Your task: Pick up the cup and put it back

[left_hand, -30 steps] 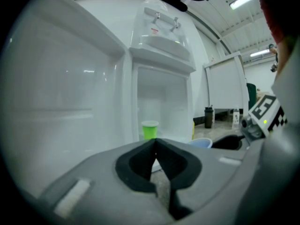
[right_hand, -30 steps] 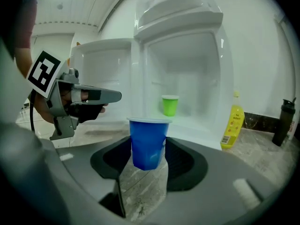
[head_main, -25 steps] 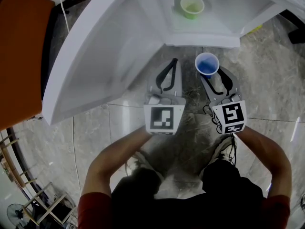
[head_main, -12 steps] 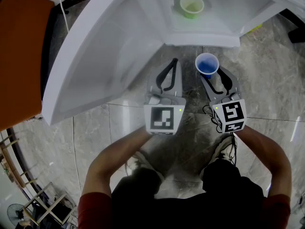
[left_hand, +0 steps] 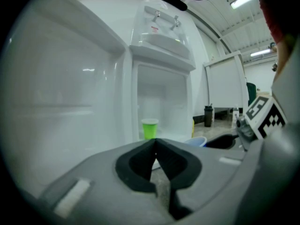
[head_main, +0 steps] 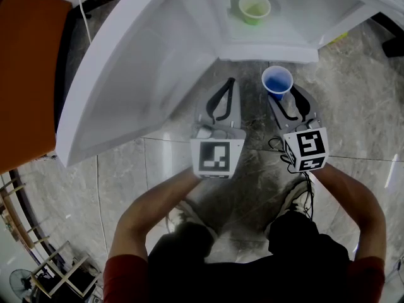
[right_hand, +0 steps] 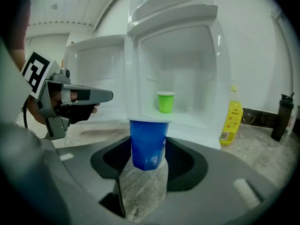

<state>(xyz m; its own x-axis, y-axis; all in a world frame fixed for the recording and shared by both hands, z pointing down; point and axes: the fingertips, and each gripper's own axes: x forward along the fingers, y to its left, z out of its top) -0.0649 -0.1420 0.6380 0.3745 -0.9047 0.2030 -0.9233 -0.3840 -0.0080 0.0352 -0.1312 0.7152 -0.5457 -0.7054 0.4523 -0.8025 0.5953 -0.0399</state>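
Left gripper [head_main: 230, 83], right gripper [head_main: 288, 100]: grey moulded bodies, black padded jaw liners. White cube with black square markers on each: left cube [head_main: 218, 158], right cube [head_main: 305, 150]. Thin black cable [head_main: 275, 146] at right cube's 9 o'clock. Red short sleeves [head_main: 121, 276] at 7 and 5 o'clock; dark trousers [head_main: 184, 240].

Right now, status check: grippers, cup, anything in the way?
Left gripper shut, empty. Right gripper shut on blue cup, held up in front of open fridge. Green cup stands inside; nothing between.
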